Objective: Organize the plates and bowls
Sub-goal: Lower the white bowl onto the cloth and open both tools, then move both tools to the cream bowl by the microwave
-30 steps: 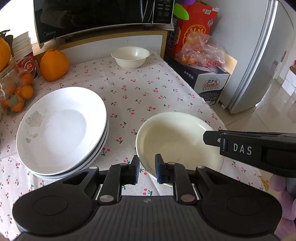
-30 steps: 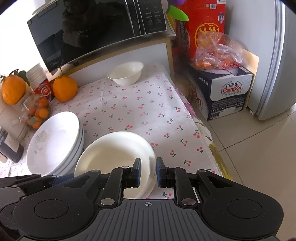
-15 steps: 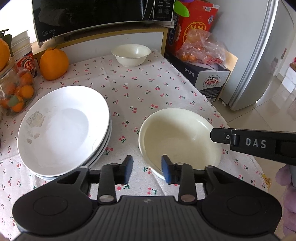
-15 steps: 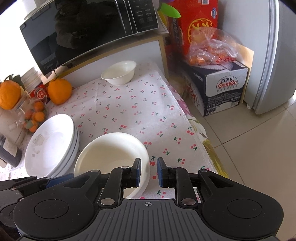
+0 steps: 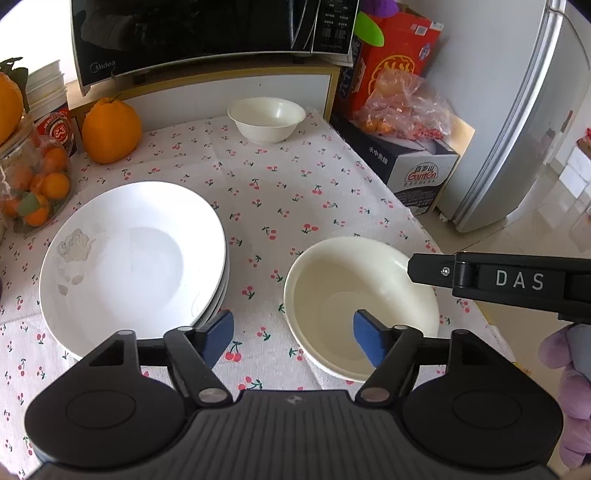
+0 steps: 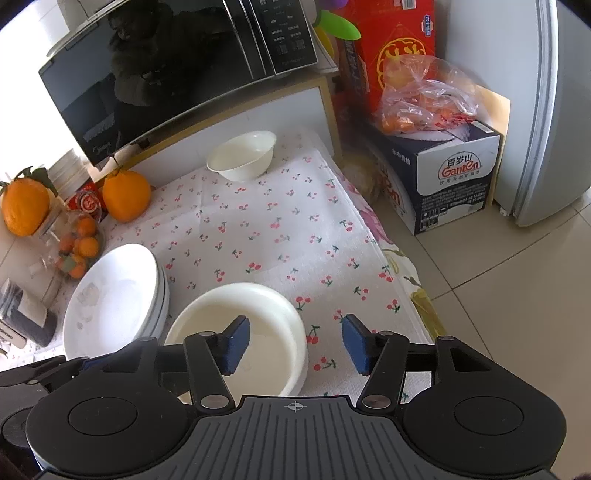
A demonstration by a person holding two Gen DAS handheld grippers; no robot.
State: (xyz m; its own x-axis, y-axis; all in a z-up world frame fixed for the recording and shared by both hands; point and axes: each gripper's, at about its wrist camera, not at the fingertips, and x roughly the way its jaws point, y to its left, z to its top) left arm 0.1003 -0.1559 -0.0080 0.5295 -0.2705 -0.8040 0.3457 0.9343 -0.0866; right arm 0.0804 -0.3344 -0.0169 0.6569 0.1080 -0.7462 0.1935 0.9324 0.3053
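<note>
A large cream bowl rests on the cherry-print cloth near the table's front right edge; it also shows in the right wrist view. A stack of white plates sits to its left, also in the right wrist view. A small white bowl stands at the back by the microwave, also in the right wrist view. My left gripper is open and empty, its jaws either side of the big bowl's near-left rim. My right gripper is open and empty, astride the bowl's right rim.
A microwave sits on a shelf at the back. Oranges and a jar of small fruit stand at the left. Boxes and a fridge stand on the floor to the right of the table edge.
Both grippers have opened and let go of the large cream bowl, which now rests on the cloth. Both have drawn back slightly.
</note>
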